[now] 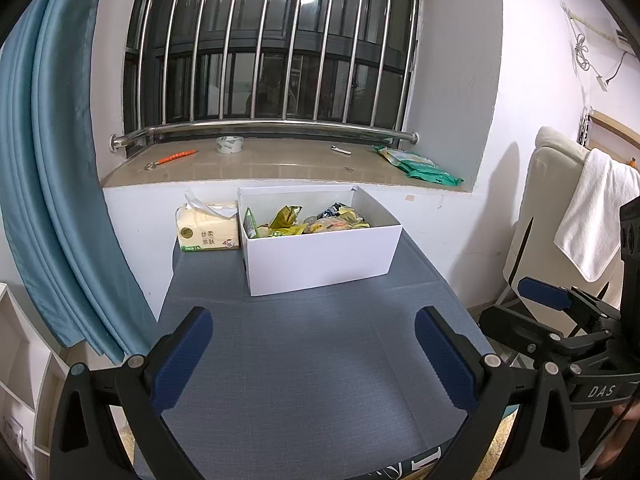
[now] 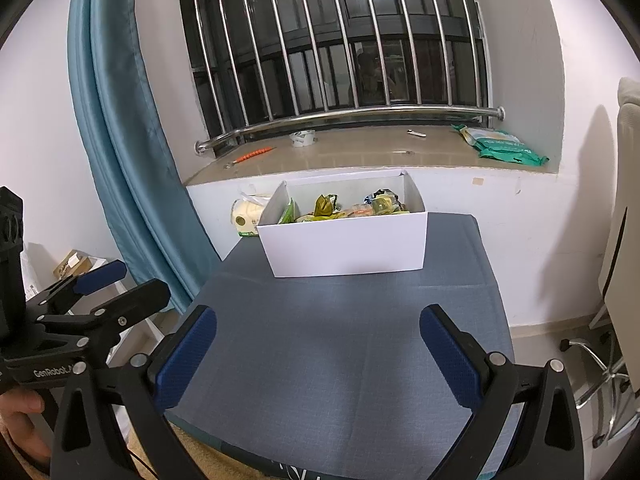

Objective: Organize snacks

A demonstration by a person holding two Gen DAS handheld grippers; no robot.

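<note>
A white open box (image 1: 320, 258) stands at the far end of the blue-grey table (image 1: 312, 360). It holds several snack packets (image 1: 308, 220), green, yellow and orange. It also shows in the right wrist view (image 2: 348, 246) with the snack packets (image 2: 344, 208) inside. My left gripper (image 1: 314, 354) is open and empty, above the near part of the table. My right gripper (image 2: 318, 354) is open and empty too, above the table (image 2: 352, 344). Each gripper appears at the edge of the other's view.
A tissue pack (image 1: 208, 230) sits left of the box against the wall. The window sill holds a tape roll (image 1: 229, 145), an orange tool (image 1: 176, 157) and green bags (image 1: 424, 166). A blue curtain (image 1: 52, 200) hangs left; a chair with a white towel (image 1: 596, 216) stands right.
</note>
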